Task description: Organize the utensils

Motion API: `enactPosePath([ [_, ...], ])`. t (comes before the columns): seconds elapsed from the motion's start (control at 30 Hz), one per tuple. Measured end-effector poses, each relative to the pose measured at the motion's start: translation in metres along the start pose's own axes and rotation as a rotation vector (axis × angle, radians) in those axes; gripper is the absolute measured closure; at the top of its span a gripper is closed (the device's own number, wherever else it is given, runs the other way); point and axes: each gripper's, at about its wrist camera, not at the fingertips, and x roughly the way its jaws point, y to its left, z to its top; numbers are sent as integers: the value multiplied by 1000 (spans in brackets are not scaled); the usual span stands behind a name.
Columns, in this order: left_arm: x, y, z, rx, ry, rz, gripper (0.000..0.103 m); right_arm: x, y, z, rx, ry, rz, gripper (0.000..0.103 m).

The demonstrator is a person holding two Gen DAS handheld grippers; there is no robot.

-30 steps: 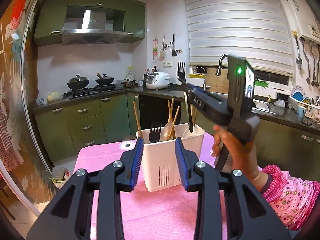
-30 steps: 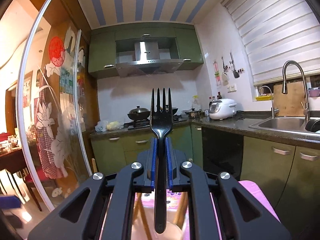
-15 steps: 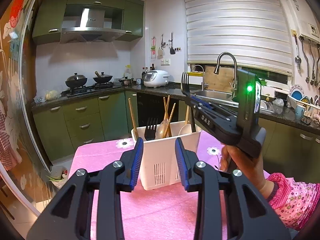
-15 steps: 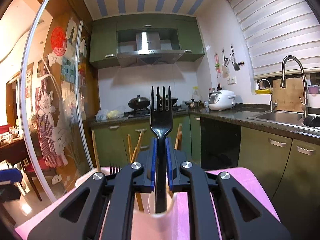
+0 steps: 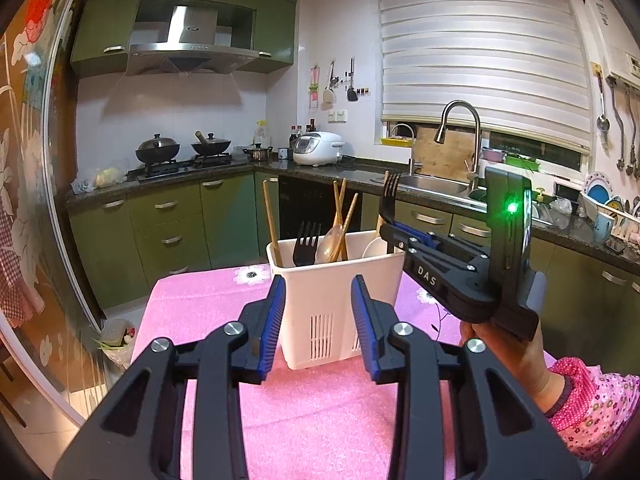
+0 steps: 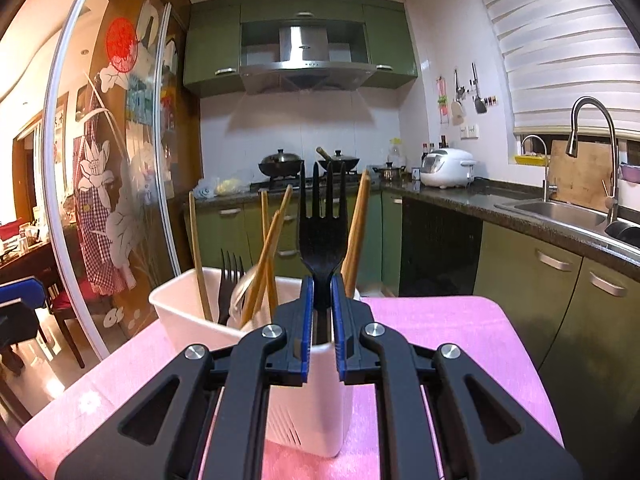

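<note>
Our right tongs [image 6: 321,308] are clenched on the neck of a black plastic fork [image 6: 323,236], tines up, its handle hanging down between the blue pads into the near corner of the white utensil caddy [image 6: 180,316]. Our left tongs [image 5: 318,312] stand released with nothing between the pads; the caddy sits just beyond their tips on the pink tablecloth [image 5: 320,420], untouched as far as we can tell.

The crowding is where we see trouble. Just past the right tongs stand wooden chopsticks [image 6: 264,256], a second black fork [image 6: 231,280] and a pale spoon [image 5: 330,240], all leaning loosely. If we let go while the handle rides on the rim or on a chopstick, we judge the fork could tip outward onto the cloth. Pushing down with the pads this close to the wall could catch the rim and shove or tilt the light caddy, since the left tongs are not bracing it. We cannot see the handle's lower end, so we cannot tell whether it has found the bottom.
</note>
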Motion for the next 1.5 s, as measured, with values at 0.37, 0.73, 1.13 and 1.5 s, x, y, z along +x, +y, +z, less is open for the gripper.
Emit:
enactPosePath([
  [0.37, -4, 4, -3, -28, 9, 8, 68, -15, 4, 2, 2, -45, -28, 53],
  [0.73, -30, 13, -5, -127, -69, 96, 6, -130, 0, -7, 20, -85, -17, 9],
  [1.13, -50, 9, -12, -143, -26, 134, 6, -226, 10, -27, 15, -68, -42, 4],
  [1.5, -67, 2, -14, -109, -3, 140, 6, -251, 13, -33, 61, -58, -37, 4],
])
